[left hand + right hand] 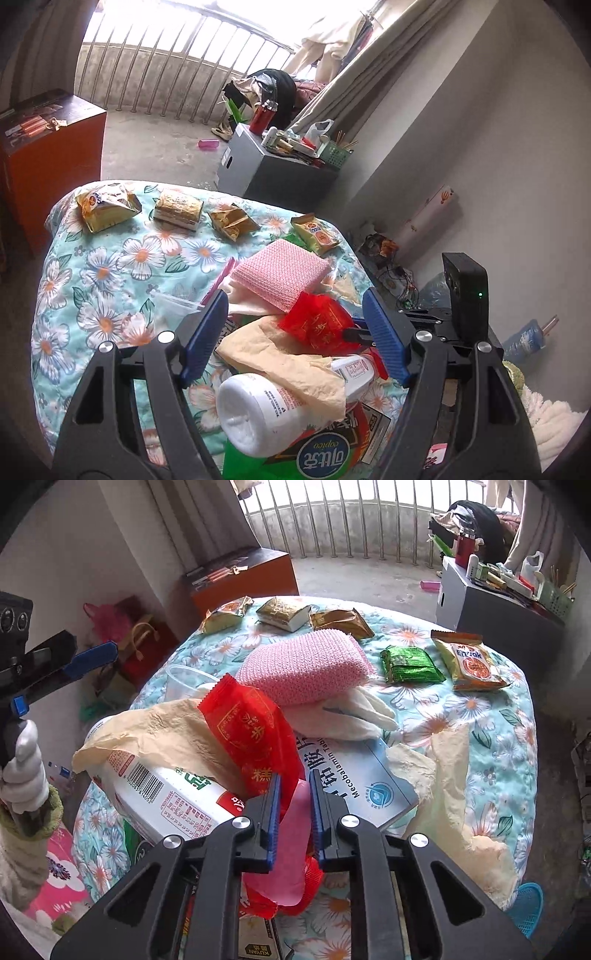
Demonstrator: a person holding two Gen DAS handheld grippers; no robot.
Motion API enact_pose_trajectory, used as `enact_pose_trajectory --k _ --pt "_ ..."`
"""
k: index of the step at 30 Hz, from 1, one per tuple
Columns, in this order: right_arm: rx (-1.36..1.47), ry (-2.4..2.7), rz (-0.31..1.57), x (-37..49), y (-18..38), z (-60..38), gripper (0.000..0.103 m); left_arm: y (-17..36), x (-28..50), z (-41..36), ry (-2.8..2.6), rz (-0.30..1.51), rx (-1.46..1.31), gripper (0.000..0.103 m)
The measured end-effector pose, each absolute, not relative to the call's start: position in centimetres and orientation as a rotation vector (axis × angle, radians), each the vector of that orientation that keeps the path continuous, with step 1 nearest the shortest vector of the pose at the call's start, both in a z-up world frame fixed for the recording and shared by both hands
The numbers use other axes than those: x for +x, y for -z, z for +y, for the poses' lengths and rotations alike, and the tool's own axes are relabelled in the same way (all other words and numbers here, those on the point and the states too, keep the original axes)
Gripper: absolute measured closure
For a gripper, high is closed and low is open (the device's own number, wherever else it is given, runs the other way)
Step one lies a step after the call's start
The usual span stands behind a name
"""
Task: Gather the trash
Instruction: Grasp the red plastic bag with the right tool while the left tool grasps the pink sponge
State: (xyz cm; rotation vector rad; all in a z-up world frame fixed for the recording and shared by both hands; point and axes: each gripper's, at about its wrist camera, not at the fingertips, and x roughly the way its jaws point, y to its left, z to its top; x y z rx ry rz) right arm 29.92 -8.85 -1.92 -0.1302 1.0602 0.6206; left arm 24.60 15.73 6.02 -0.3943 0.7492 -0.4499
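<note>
A floral-covered table (110,280) holds a trash pile. My right gripper (293,786) is shut on a red snack wrapper (243,731) with a pink piece (295,853) between its fingers; the wrapper also shows in the left wrist view (321,325). My left gripper (295,321) is open and empty above the pile, its fingers either side of a white bottle (269,406) and tan paper (288,365). The bottle (166,797), a blue-and-white medicine box (354,775), a pink sponge (303,664) and a white glove (347,712) lie under the wrapper.
Gold snack packets (107,206) lie along the table's far edge, with a green packet (410,664) and a yellow one (472,661) at right. An orange cabinet (48,155) and a grey box (266,166) with clutter stand on the floor beyond. A wall is to the right.
</note>
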Motion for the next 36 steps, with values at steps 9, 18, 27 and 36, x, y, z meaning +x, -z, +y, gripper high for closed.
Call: enact_pose_trajectory --k 9,18,27,36 --pt "-0.052 -0.594 0.957 28.5 -0.1 -11.1 0.094 -6.5 29.1 12.7 0.447 0.84 -0.274 0.033" --pt "0.167 -0.519 0.881 28.2 -2.0 -17.5 0.094 -4.4 33.3 7.4 0.467 1.003 -0.028 0.033" --pt "0.26 -0.494 0.875 28.4 -1.5 -21.3 0.094 -1.4 36.0 3.6 0.418 1.132 0.221 0.037" --pt "0.288 -0.505 0.883 28.4 -0.7 -21.9 0.094 -0.8 36.2 2.9 0.392 1.163 0.259 0.058"
